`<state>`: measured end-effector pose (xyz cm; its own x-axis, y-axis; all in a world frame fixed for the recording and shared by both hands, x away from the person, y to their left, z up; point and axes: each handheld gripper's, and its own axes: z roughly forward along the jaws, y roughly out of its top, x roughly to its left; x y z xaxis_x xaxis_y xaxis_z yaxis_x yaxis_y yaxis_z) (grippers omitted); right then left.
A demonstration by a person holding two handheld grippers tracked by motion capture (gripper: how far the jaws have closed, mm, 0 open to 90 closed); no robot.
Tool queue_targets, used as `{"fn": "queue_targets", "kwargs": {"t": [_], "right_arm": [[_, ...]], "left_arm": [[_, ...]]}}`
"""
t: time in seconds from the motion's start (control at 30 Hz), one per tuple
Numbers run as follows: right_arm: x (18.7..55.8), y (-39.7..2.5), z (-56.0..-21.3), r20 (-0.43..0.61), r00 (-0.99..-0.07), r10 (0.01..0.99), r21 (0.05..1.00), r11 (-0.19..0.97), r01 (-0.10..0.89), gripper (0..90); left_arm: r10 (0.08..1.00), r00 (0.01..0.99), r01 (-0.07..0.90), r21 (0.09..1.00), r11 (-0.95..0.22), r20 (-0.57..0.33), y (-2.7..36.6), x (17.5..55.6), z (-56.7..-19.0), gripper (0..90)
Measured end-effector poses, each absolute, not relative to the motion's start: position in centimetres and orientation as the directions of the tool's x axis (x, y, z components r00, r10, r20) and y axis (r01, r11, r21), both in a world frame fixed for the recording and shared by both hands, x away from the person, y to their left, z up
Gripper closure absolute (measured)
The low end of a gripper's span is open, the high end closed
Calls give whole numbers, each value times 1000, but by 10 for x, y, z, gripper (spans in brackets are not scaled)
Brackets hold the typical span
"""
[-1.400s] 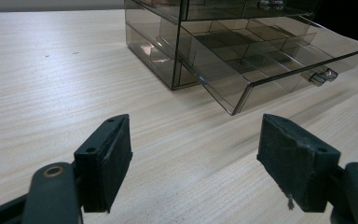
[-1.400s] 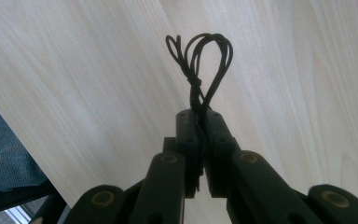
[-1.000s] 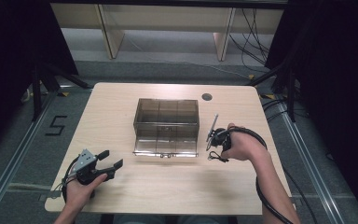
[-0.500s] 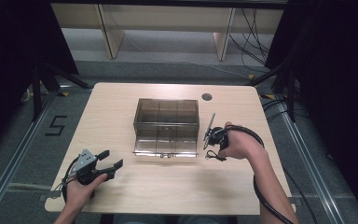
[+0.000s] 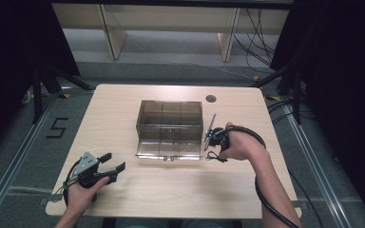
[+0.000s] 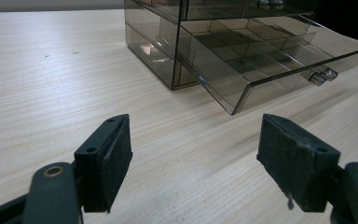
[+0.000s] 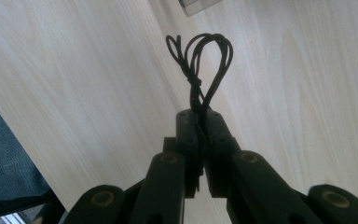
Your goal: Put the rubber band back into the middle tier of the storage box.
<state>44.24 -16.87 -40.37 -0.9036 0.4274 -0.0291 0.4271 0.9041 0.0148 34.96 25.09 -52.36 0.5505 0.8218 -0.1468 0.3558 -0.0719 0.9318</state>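
A smoked, see-through drawer box (image 5: pixel 170 119) stands mid-table, its lower drawer (image 5: pixel 168 148) pulled out toward me. The left gripper view has the box (image 6: pixel 200 28) ahead and the drawer's small knob (image 6: pixel 324 76) at the right. My left gripper (image 5: pixel 110 165) rests near the front left of the table, open, with nothing between its pads (image 6: pixel 105 161). Just right of the box, my right gripper (image 5: pixel 213 149) is shut on a small bundle of thin black cord (image 5: pixel 216 157). Above the shut jaws the cord's loops (image 7: pixel 200 58) stick out over the wood.
A dark round grommet (image 5: pixel 211 99) sits in the tabletop (image 5: pixel 114 109) near the far edge. Cables trail from both grippers. Shelving legs and floor cables lie beyond the table. A corner of a pale object (image 7: pixel 198 5) lies at the top of the right gripper view.
The right hand has turned a little beside the box, so its grey plate stands more upright; the cord stays clamped. The left gripper has not moved.
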Motion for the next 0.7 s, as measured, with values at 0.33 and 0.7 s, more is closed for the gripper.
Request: {"fn": "queue_targets", "kwargs": {"t": [0.33,0.7], "right_arm": [[443,-159,-403,-31,-905,424,16,905,424,869],[447,-152,-403,-33,-910,413,21,911,413,868]], "left_arm": [[820,553,354,932,-70,-149,251,350,-524,252],[819,555,353,933,-69,-150,251,350,-524,253]]}}
